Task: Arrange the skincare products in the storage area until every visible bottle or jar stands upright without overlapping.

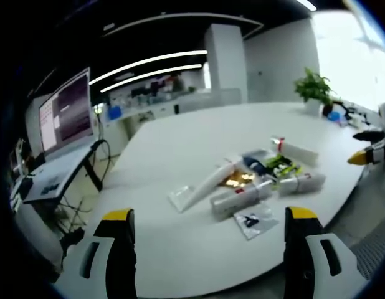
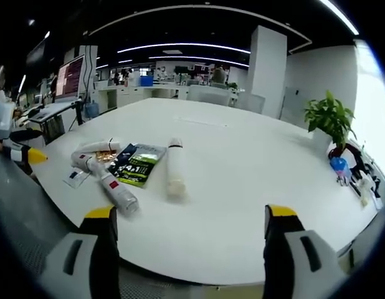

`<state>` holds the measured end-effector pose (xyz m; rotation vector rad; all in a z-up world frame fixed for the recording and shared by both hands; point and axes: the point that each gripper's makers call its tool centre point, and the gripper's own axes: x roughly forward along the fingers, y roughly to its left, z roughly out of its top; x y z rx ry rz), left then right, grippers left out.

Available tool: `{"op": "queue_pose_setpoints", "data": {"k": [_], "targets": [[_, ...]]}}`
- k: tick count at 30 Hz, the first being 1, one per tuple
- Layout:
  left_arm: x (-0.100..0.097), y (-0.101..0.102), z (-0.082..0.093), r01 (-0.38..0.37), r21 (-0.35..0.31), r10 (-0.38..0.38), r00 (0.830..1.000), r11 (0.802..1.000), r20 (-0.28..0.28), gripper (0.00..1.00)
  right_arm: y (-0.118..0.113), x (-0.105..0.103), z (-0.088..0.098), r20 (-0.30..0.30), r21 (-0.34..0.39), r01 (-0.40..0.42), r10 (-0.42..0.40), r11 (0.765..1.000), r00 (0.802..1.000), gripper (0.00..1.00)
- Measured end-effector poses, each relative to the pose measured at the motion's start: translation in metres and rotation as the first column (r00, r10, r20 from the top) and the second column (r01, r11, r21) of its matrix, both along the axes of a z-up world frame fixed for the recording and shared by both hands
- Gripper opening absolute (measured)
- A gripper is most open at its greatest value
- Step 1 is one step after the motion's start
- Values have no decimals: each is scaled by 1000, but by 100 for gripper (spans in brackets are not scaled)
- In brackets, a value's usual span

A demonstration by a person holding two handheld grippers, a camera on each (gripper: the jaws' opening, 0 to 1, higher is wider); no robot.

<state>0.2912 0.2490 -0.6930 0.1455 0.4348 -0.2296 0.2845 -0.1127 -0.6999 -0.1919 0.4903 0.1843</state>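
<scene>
Several skincare products lie flat in a loose pile on the white table (image 1: 180,137). A long white tube (image 1: 211,180), two silver-white tubes (image 1: 242,198) (image 1: 301,182), a green packet (image 1: 283,165) and a small sachet (image 1: 255,219) are among them. My left gripper (image 1: 210,214) hovers open at the near table edge, short of the pile. From the other side I see a white tube (image 2: 174,168) lying apart, the green packet (image 2: 137,163) and a red-labelled tube (image 2: 114,190). My right gripper (image 2: 190,212) is open and holds nothing.
A potted plant (image 2: 329,118) stands on the table's far side, with small blue items (image 2: 339,167) beside it. A desk with a monitor (image 1: 68,112) stands off the table. The right gripper's yellow tip (image 1: 359,157) shows at the table edge, and the left gripper's tip (image 2: 32,156) likewise.
</scene>
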Motion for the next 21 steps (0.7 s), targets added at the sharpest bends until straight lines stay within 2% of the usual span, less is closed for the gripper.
{"op": "queue_pose_setpoints", "data": {"k": [10,15,21], "targets": [[0,-4,2,29,2,-29,1000,1000,11,97,-1,-2,-2,-20,-33,-1,0,999,1000,99],[0,-1,4,15,5,-15,1000,1000,24,97,-1,-2,-2,-19,-33,0,-1,999,1000,99],[1,-4,6,34,4,-34,999,999,34,97,-1,-2,-1,-16,-21,2,-2,1000,1000,99]]}}
